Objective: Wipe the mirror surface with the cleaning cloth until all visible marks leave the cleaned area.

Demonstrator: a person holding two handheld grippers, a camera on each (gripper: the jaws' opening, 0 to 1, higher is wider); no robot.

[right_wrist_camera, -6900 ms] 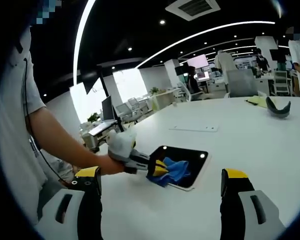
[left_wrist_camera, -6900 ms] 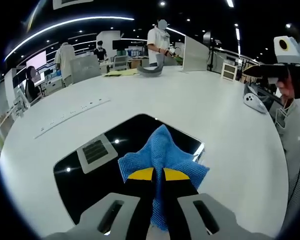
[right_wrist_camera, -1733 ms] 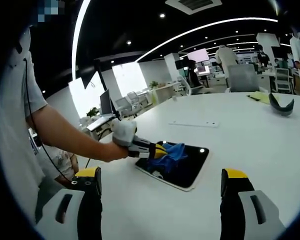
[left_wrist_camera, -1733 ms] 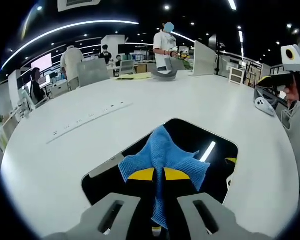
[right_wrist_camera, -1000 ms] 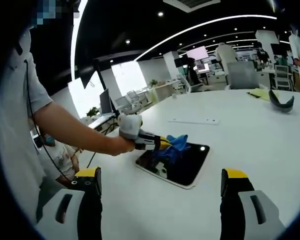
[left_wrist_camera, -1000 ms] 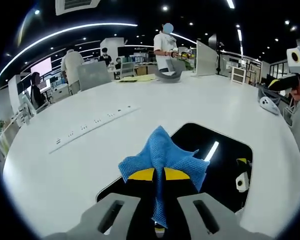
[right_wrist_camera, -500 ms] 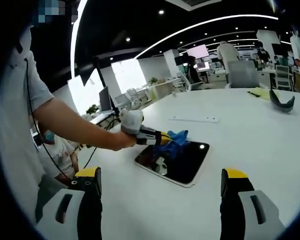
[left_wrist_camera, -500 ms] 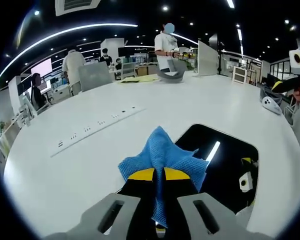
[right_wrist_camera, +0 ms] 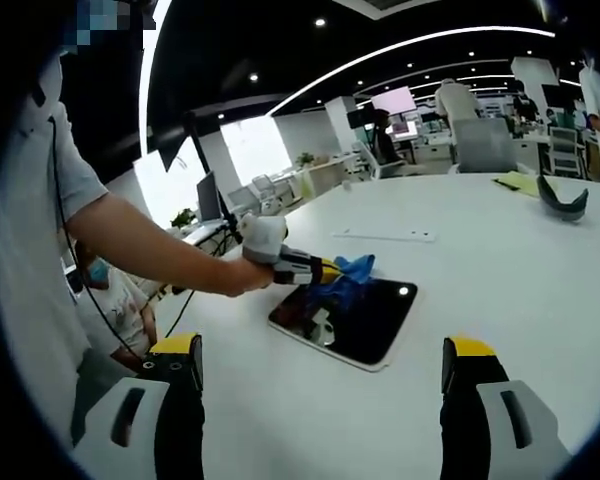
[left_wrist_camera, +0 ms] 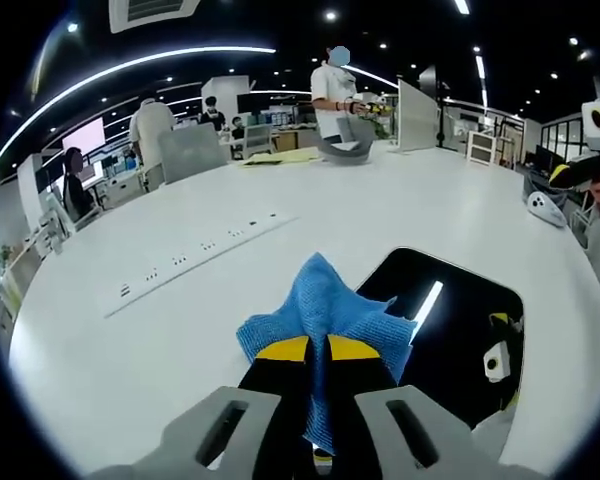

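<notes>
Over the last second or so we see the left gripper (right_wrist_camera: 325, 270) carry the blue cleaning cloth (left_wrist_camera: 325, 312) off the middle of the mirror (left_wrist_camera: 460, 330) toward one of its edges. In the left gripper view the dark glass, which earlier sat under and ahead of the jaws, now lies off to the right, and bare white table (left_wrist_camera: 180, 330) shows under the left half of the cloth. In the right gripper view the cloth (right_wrist_camera: 348, 272) sits above the mirror's (right_wrist_camera: 365, 325) far left edge, seemingly raised a little off the glass, though we cannot tell for certain whether it touches.

We judge this as the end of one wiping stroke, or a lift before the next. The glass is too dark and reflective for us to tell whether marks remain, so we cannot call the task finished.

The left gripper is clamped tight on the cloth, its yellow-tipped jaws nearly closed with fabric bunched between them. The right gripper (right_wrist_camera: 325, 385) holds nothing, its jaws standing wide apart, hovering near the table and well clear of the mirror.

The mirror lies flat on the table, a rounded rectangle. In the right gripper view its long axis runs from lower left to upper right, away from the person (right_wrist_camera: 40, 250).
</notes>
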